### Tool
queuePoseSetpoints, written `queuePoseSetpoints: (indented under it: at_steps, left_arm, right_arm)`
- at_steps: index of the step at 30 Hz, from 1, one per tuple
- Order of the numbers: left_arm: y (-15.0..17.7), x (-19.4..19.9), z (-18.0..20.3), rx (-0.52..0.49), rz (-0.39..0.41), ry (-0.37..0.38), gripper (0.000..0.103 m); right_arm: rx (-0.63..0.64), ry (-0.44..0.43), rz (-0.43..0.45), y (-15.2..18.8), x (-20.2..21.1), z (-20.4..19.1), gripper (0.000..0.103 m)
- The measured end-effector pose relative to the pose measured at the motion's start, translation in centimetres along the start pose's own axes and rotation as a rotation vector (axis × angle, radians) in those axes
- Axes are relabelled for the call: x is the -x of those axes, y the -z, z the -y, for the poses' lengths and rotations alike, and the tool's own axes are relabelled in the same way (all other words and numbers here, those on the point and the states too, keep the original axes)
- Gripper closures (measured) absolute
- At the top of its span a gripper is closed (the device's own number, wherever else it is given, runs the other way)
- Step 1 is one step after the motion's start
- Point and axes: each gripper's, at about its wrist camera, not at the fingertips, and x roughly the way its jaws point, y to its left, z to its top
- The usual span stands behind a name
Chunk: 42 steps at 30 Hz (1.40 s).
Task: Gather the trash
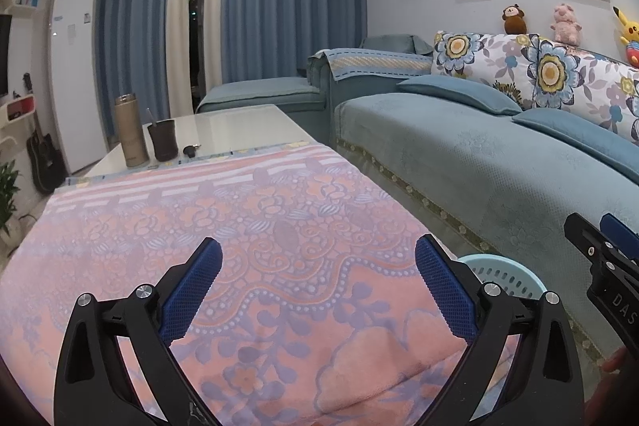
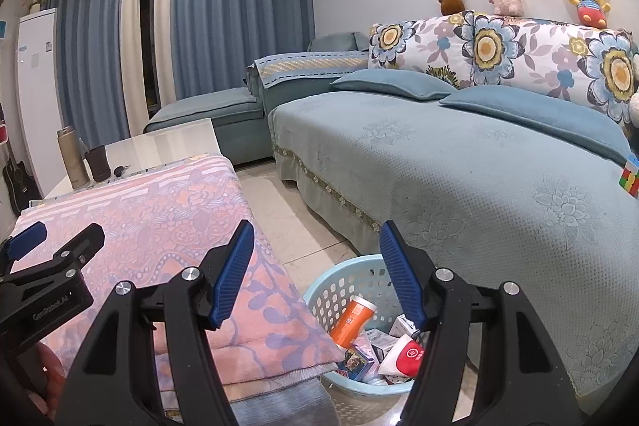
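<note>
A light blue plastic basket (image 2: 339, 290) stands on the floor between the table and the sofa. It holds trash: an orange bottle (image 2: 351, 322), a red and white wrapper (image 2: 403, 350) and small packets. Its rim also shows in the left wrist view (image 1: 503, 274). My right gripper (image 2: 315, 274) is open and empty, above the basket's near side. My left gripper (image 1: 319, 286) is open and empty over the pink patterned cloth (image 1: 247, 234) on the table. Each gripper shows at the edge of the other's view.
At the table's far end stand a brown thermos (image 1: 129, 130), a dark cup (image 1: 163, 140) and a small dark object (image 1: 191, 149). A blue sofa (image 2: 459, 162) runs along the right, with a colour cube (image 2: 630, 175). A white fridge (image 1: 76, 74) is far left.
</note>
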Motion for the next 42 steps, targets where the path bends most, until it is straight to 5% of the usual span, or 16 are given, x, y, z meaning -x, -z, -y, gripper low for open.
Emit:
queuePoseSetpoints:
  at_steps: [42]
  left_arm:
    - [-0.3, 0.3, 0.2, -0.026, 0.011, -0.003, 0.009]
  right_arm:
    - [0.024, -0.001, 0.007, -0.2, 0.3, -1.0, 0.039]
